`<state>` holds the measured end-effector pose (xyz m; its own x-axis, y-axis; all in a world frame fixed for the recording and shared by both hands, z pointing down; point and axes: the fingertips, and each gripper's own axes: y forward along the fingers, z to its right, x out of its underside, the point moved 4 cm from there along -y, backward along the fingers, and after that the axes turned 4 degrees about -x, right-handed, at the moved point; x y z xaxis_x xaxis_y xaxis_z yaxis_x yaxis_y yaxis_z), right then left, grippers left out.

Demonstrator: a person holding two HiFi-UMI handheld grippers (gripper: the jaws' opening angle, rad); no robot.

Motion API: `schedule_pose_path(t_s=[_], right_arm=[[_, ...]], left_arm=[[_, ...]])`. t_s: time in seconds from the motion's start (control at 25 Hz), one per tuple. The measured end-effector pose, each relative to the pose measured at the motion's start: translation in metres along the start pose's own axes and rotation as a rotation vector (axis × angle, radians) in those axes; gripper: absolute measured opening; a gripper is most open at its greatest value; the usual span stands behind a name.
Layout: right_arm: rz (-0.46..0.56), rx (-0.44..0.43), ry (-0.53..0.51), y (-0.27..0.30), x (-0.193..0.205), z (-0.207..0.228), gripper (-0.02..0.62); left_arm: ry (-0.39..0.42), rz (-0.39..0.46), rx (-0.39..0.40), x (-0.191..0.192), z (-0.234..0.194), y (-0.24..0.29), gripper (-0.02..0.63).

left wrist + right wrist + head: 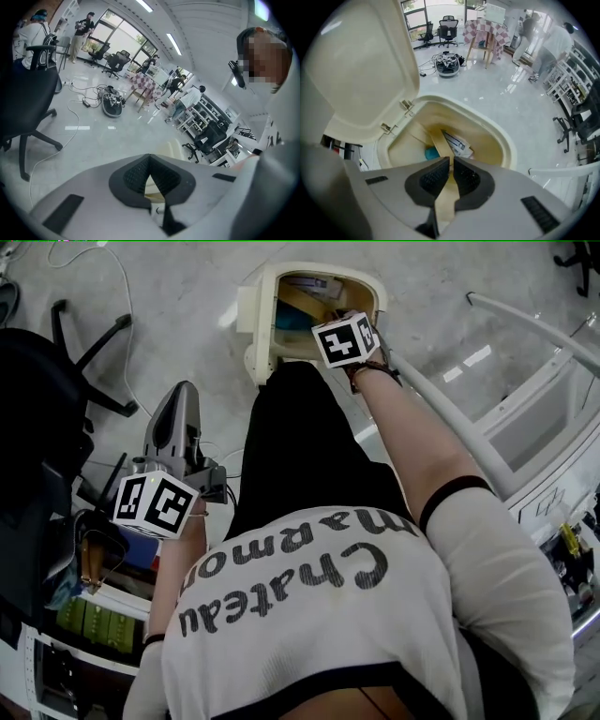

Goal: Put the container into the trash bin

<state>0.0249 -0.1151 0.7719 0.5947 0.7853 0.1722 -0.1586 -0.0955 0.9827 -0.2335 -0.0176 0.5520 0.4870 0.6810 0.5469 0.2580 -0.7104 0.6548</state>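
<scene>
Right gripper: held over the open trash bin, fingers clamped on a thin tan wall of the container.
Container: only a flat tan strip of it shows, running from between the fingers down into the bin's mouth.
Trash bin: cream-coloured, standing on the pale floor in front of the person, lid swung up on its hinges.
Inside the bin: a blue item and a printed white packet, both beside the tan strip.
Left gripper: held out at the person's left side, well apart from the bin, fingers together at the tips with nothing between them.
Nearby: a black office chair at the person's left.
</scene>
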Motion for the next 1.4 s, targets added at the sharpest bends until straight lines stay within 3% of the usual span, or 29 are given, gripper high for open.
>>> schedule_pose_path(t_s=[0.36, 0.48, 0.64, 0.92, 1.12, 1.4], right_arm=[[0.121, -0.04, 0.196, -0.111, -0.031, 0.001, 0.034], [0.178, -0.036, 0.257, -0.153, -0.052, 0.008, 0.034], [0.298, -0.044, 0.327, -0.213, -0.088, 0.019, 0.035], [0.542, -0.106, 0.454, -0.323, -0.131, 0.031, 0.035], [0.78, -0.145, 0.377, -0.411, -0.176, 0.034, 0.034], [1.002, -0.183, 0.287, -0.503, -0.186, 0.014, 0.034]], left_arm=[[0.059, 0.097, 0.066, -0.075, 0.057, -0.031, 0.021], [0.107, 0.157, 0.134, -0.112, 0.084, -0.041, 0.021], [0.183, 0.237, 0.203, -0.158, 0.117, -0.053, 0.021], [0.225, 0.374, 0.196, -0.218, 0.164, -0.079, 0.021], [0.262, 0.483, 0.271, -0.255, 0.206, -0.102, 0.022], [0.27, 0.568, 0.34, -0.274, 0.232, -0.145, 0.022]])
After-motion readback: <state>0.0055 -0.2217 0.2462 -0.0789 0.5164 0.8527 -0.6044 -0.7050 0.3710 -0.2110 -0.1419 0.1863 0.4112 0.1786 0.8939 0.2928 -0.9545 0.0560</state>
